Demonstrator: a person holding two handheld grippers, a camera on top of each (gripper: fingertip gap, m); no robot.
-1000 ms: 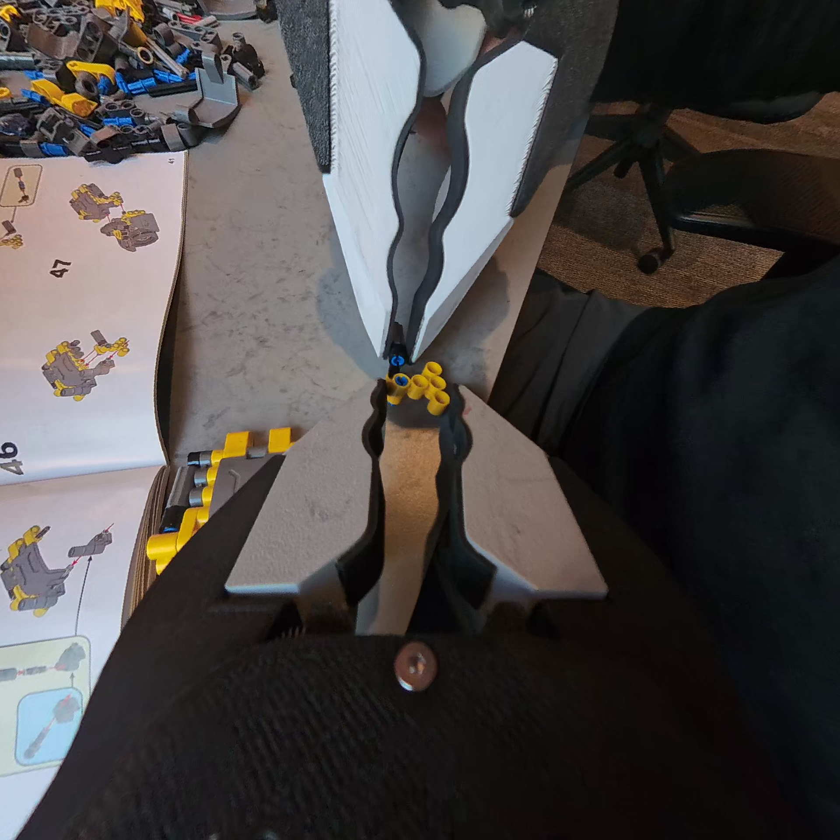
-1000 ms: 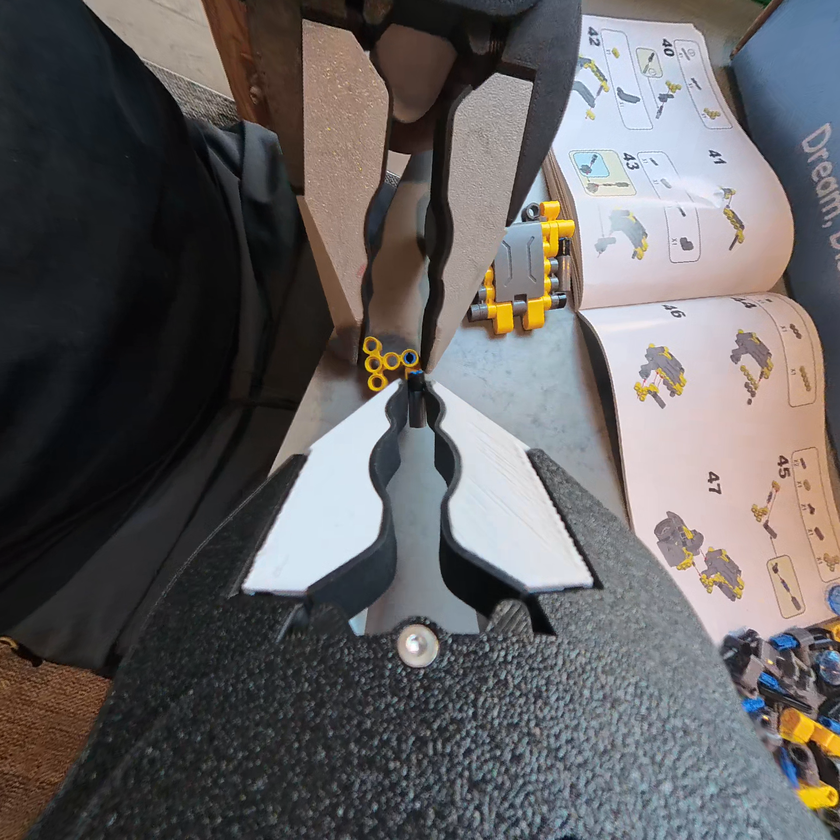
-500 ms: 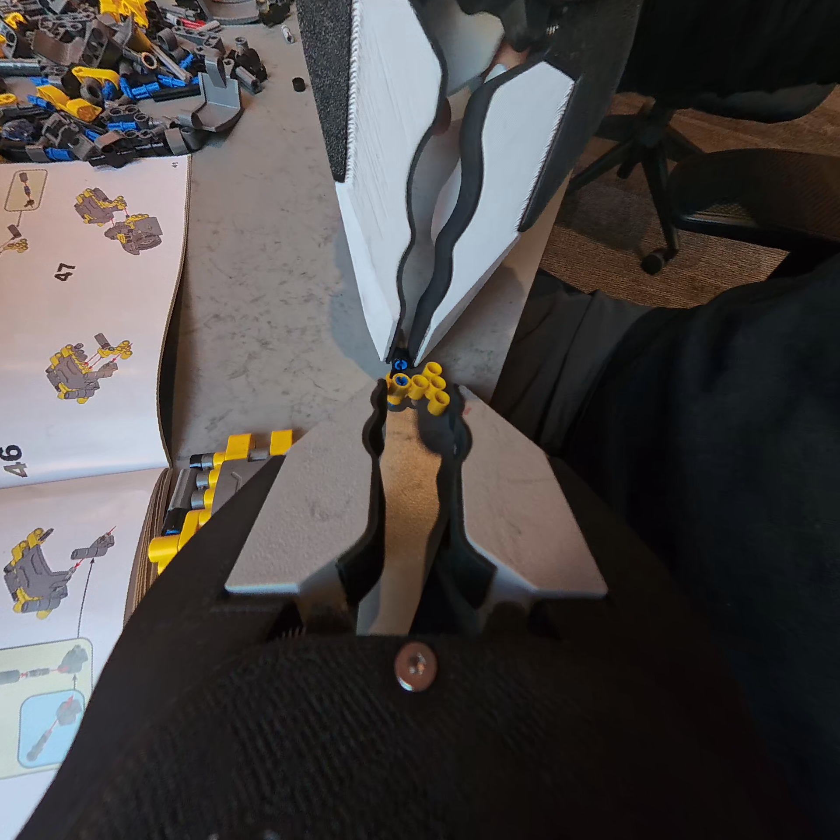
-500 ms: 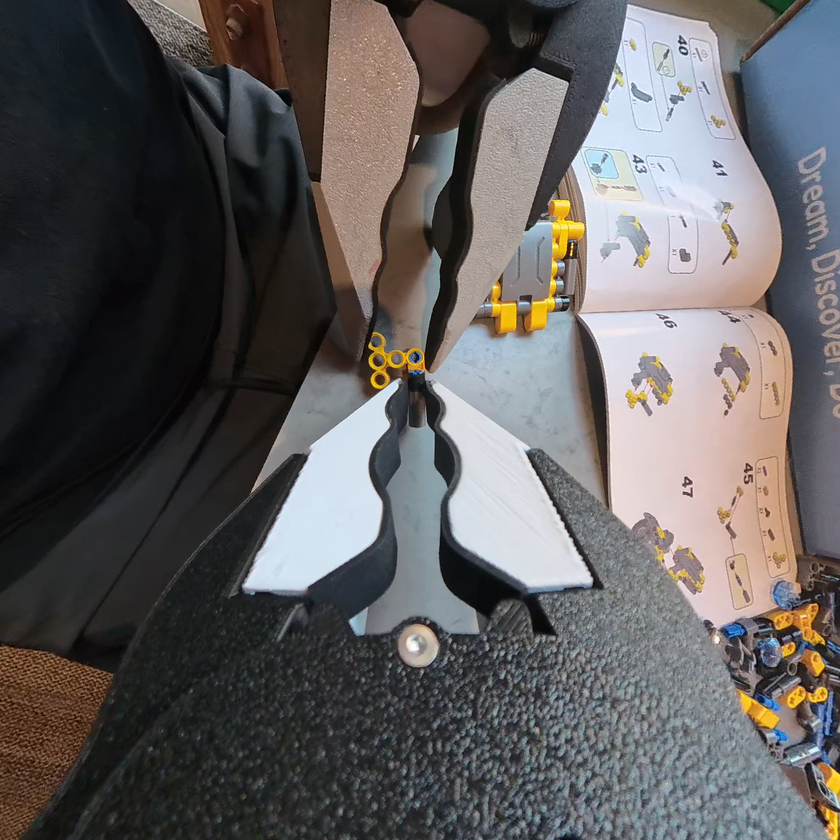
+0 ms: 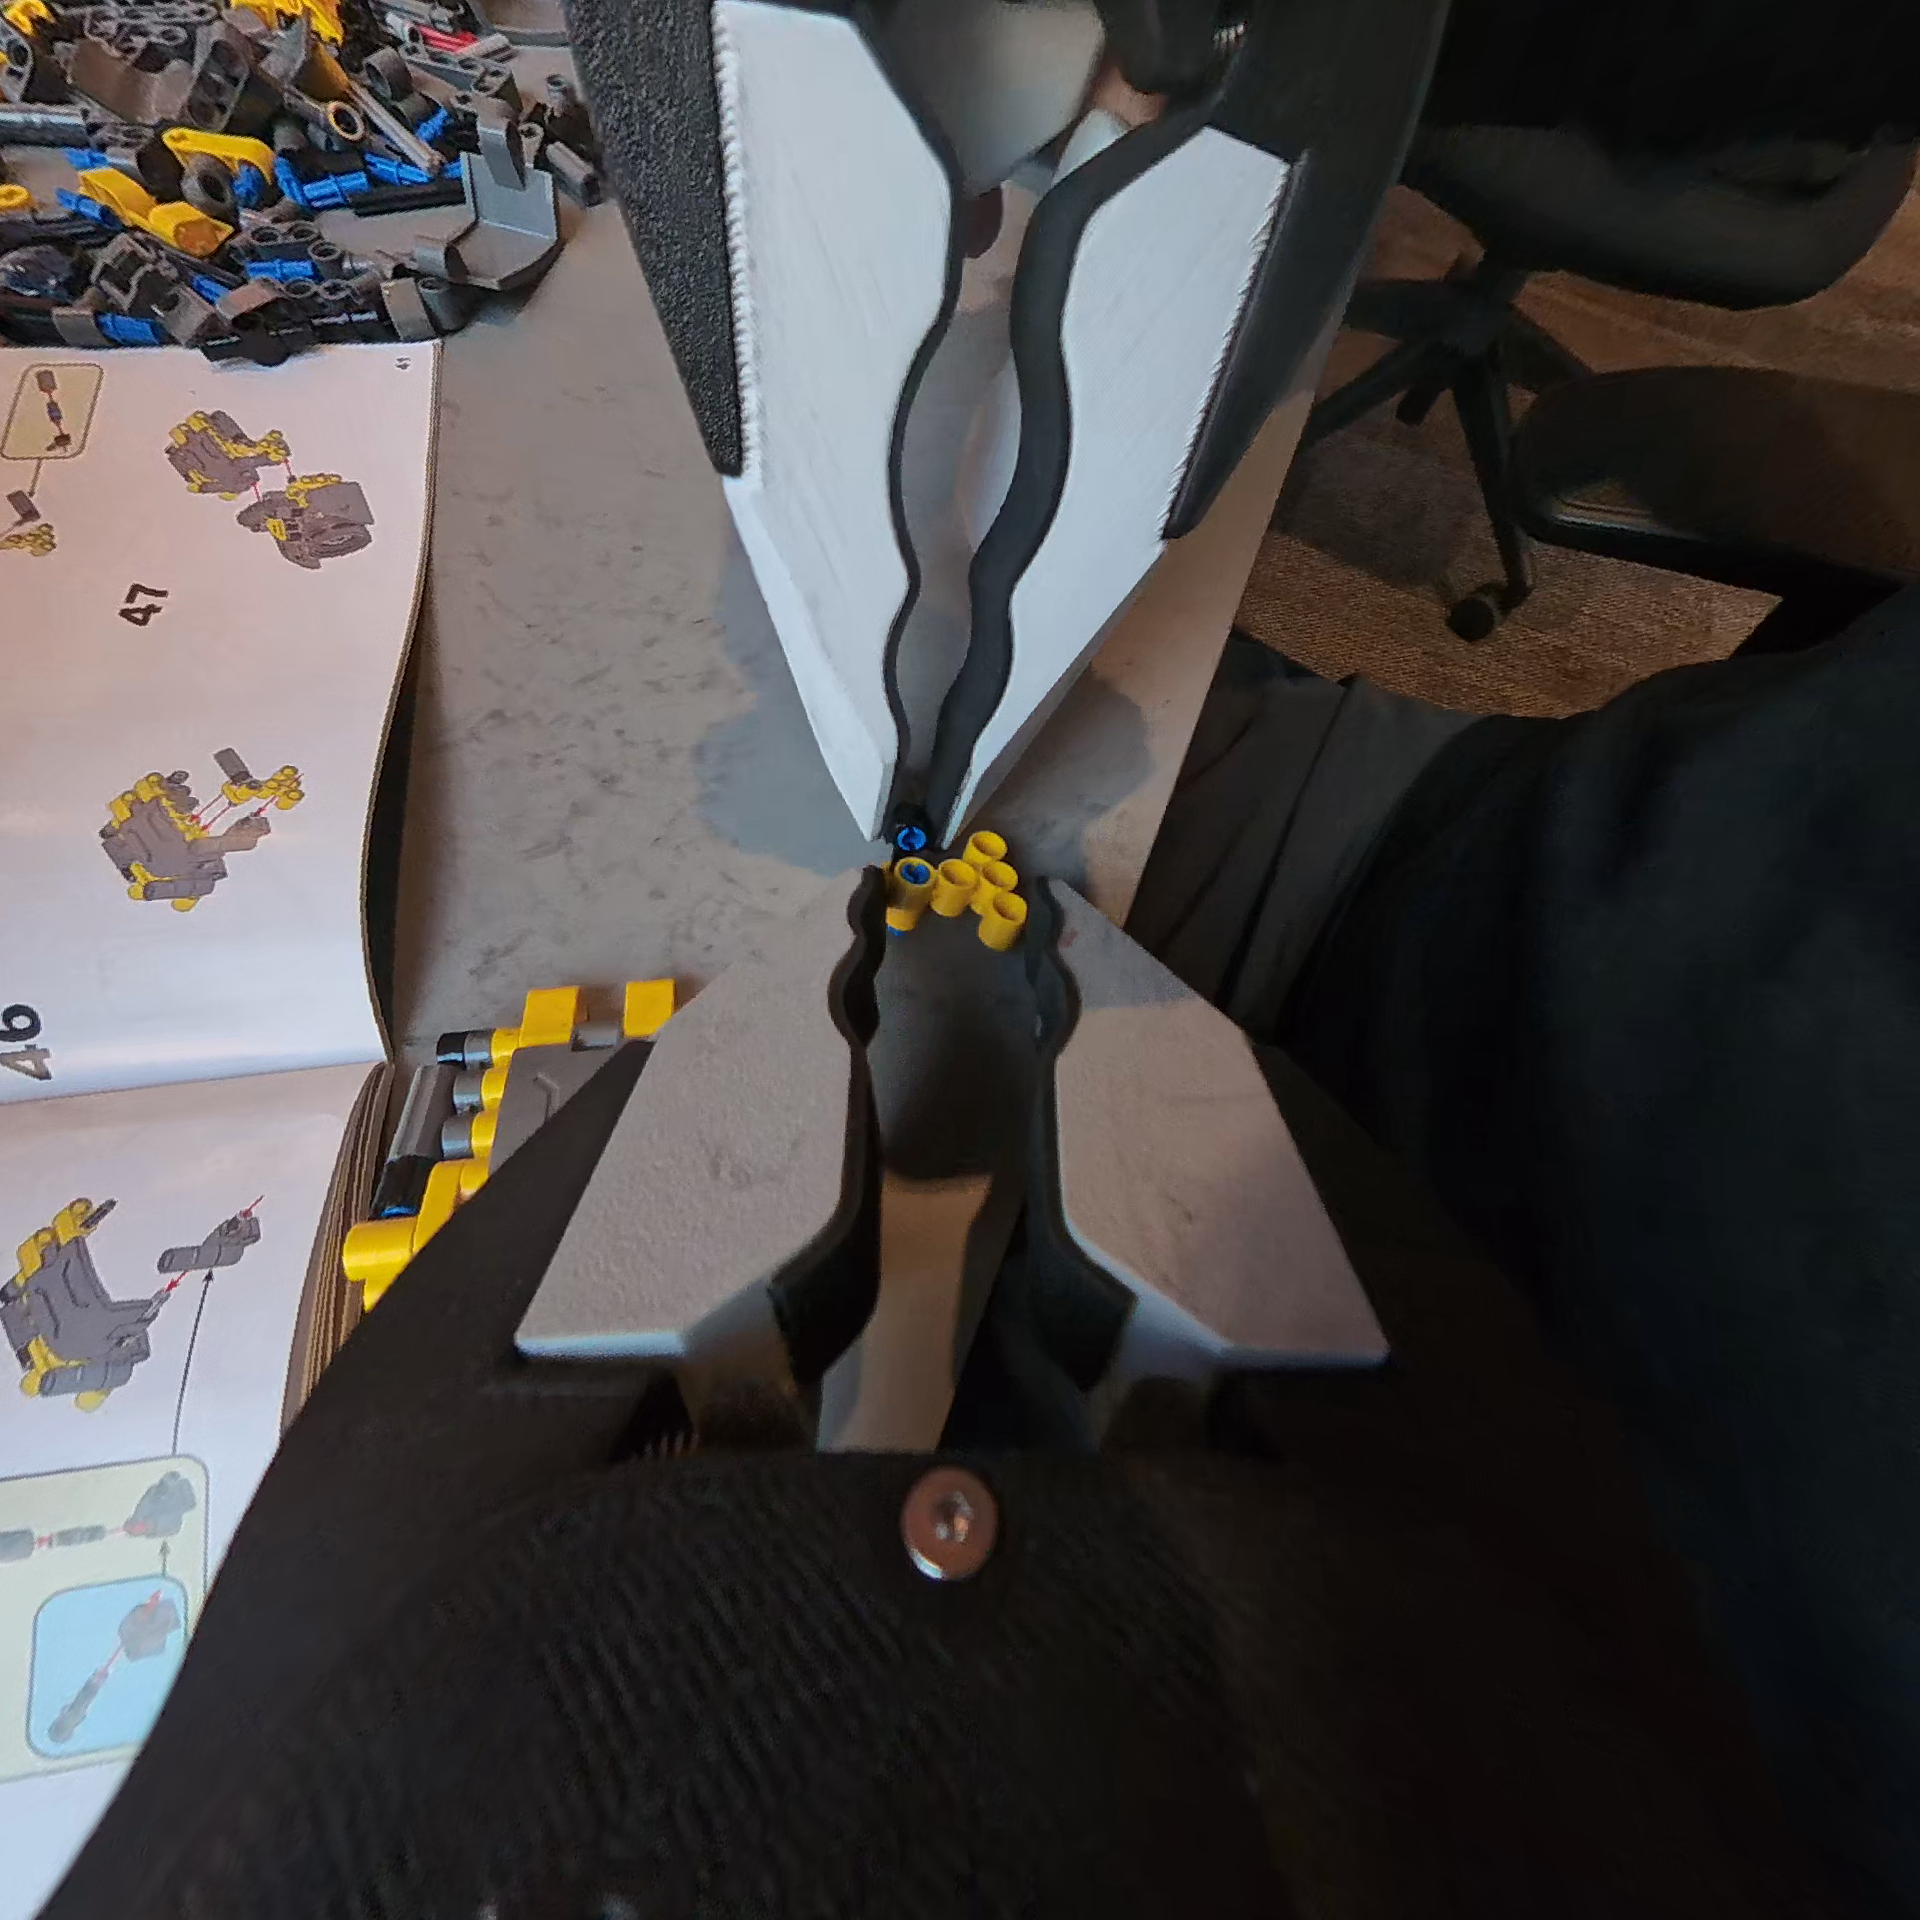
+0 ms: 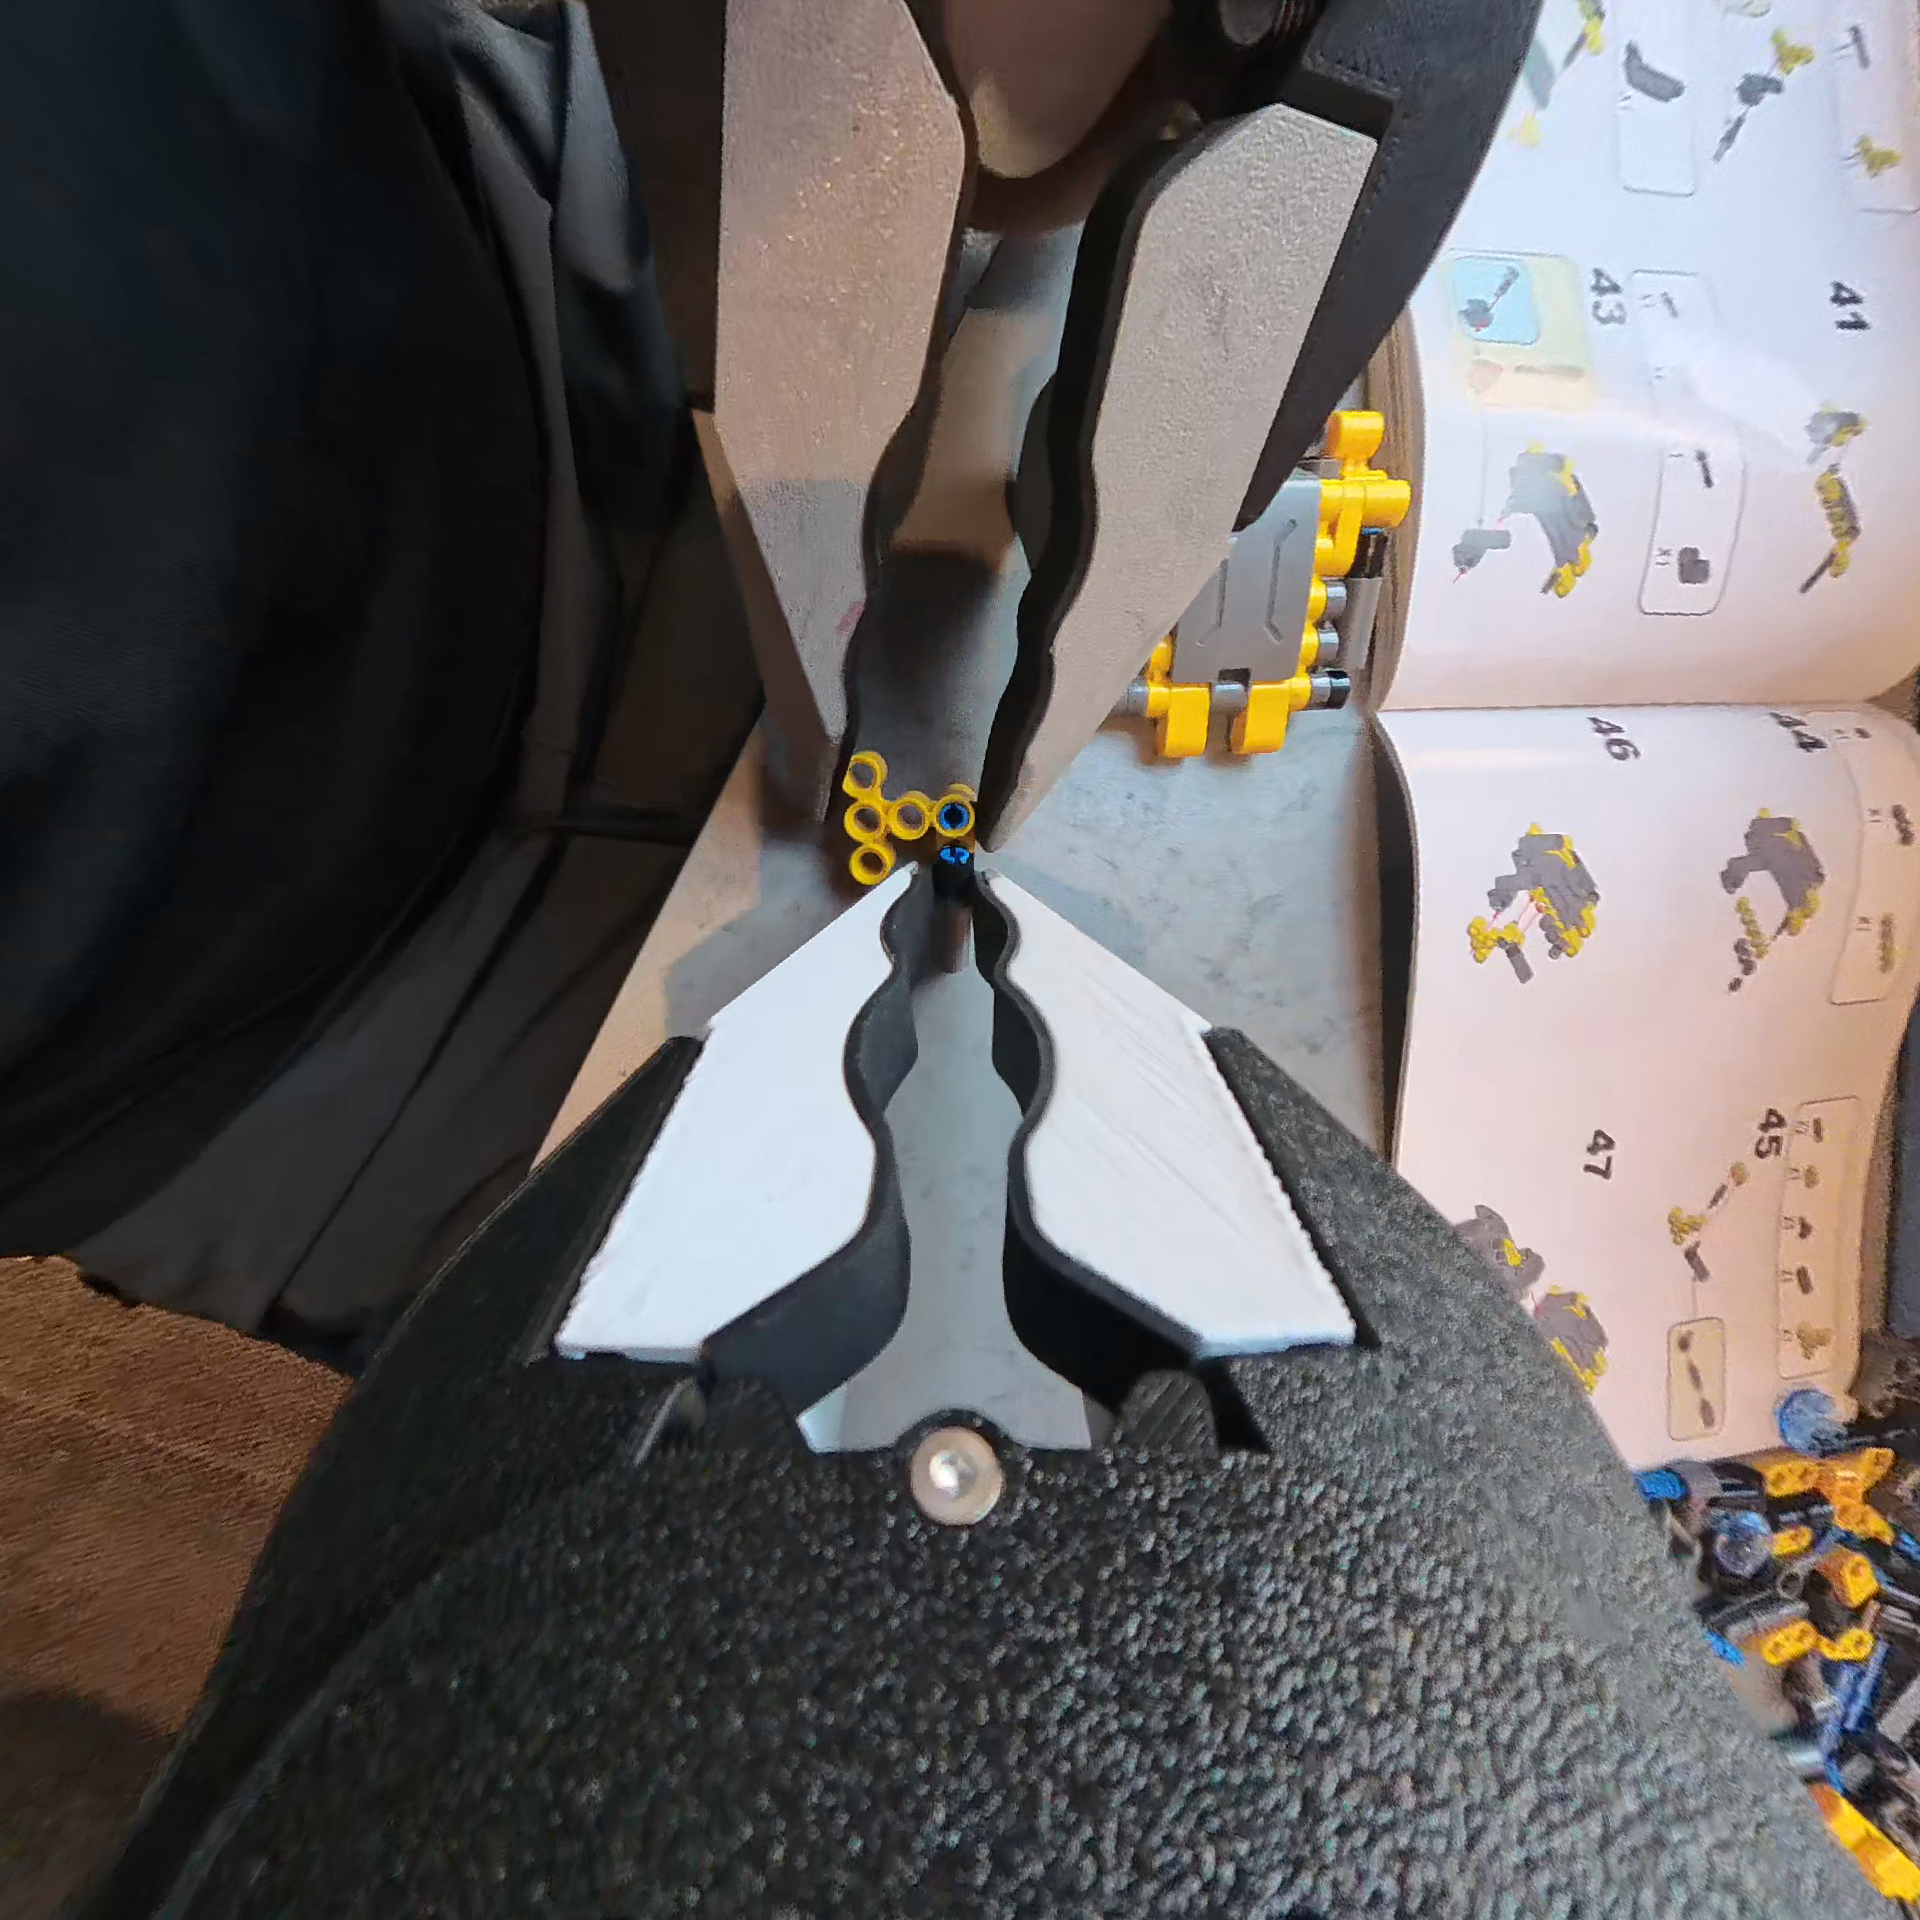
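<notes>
Pinching yellow connector [image 5: 956, 891], left hand-held gripper [image 5: 951, 914]; right [image 6: 948, 883] pinching dark pin [image 6: 952, 883], lengthwise toward connector.

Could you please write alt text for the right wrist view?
The right hand-held gripper pinches a small dark pin tip to tip against a yellow holed piece held by the left hand-held gripper, above a grey table beside an open instruction booklet.

A grey table [image 5: 582, 665] bears an open booklet [image 5: 197, 727] and loose bricks [image 5: 239, 177].
</notes>
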